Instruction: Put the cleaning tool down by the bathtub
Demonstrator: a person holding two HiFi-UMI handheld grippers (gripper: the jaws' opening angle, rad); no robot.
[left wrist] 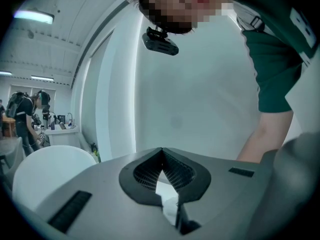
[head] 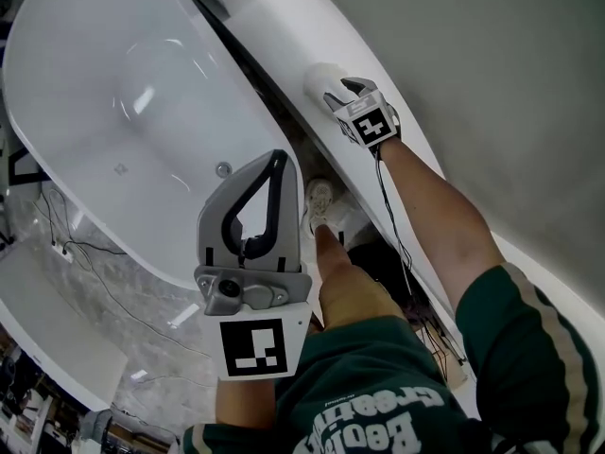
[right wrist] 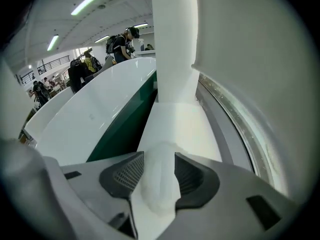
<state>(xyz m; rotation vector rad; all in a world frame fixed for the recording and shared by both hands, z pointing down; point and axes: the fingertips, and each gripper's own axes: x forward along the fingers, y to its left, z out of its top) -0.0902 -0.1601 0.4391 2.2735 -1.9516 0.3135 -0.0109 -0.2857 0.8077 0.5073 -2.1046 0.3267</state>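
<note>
Plain grey wall (head: 510, 45). Pale marbled floor (head: 151, 334) with loose cables (head: 90, 252). Ceiling strip lights (left wrist: 34, 16) lit.

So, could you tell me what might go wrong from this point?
1. The cleaning tool's handle sits between the right gripper's wide-open jaws; a sideways pull could catch it and tip the tool over.
2. The right gripper's cable hangs into the narrow gap beside the bathtub and might snag there.
</note>
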